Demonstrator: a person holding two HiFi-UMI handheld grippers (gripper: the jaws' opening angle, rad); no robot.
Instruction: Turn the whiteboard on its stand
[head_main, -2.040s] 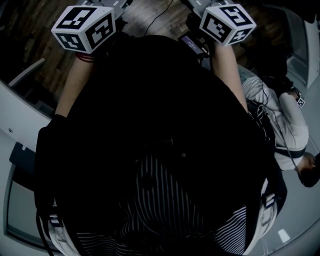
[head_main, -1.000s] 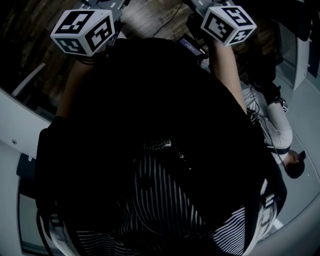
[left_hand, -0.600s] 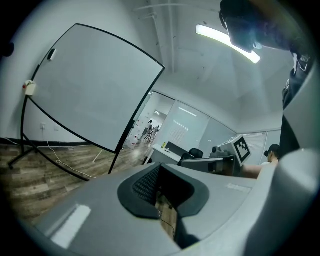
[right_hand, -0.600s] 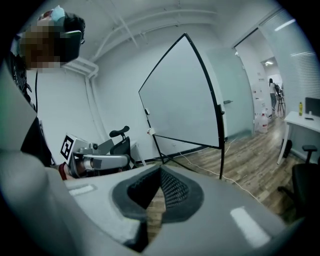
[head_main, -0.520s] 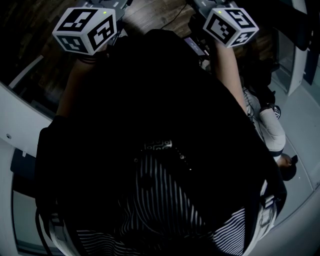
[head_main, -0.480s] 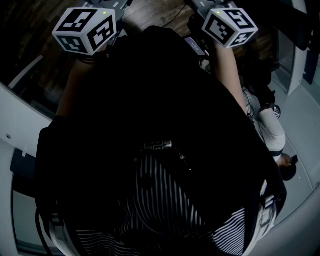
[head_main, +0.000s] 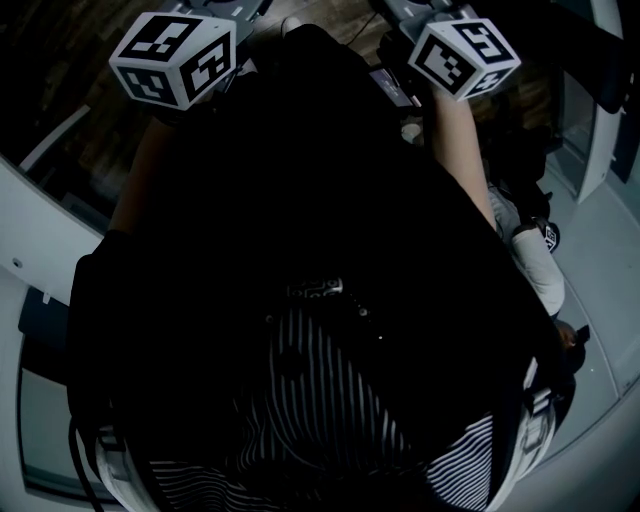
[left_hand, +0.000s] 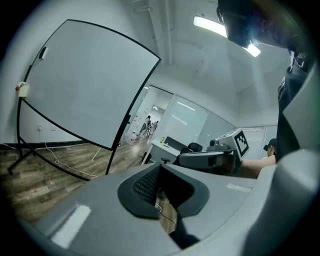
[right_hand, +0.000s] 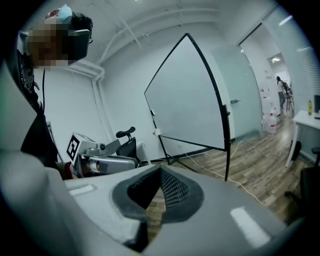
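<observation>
The left gripper is clenched: its ribbed dark pads meet at the tip with nothing caught in them, only wooden floor showing below. The right gripper is clenched as well, pads pressed together and empty.

In the left gripper view the whiteboard stands at about 10 o'clock from the jaws, well apart from them, a large pale panel in a thin black frame. A small white box is fixed to the frame's far edge. The stand carries the board on black tubes that reach the floor, and a pale cable trails across the boards beneath it. At 3 o'clock the other gripper, with its marker cube, is held level beside this one. At 1 o'clock, farther back, is a white desk in front of glass partitions.

In the right gripper view the whiteboard sits at about 1 o'clock, seen at an angle, again well apart from the jaws. A black office chair stands at 11 o'clock near the wall.

In the head view both marker cubes show at 11 and 1 o'clock, above the person's dark top.
</observation>
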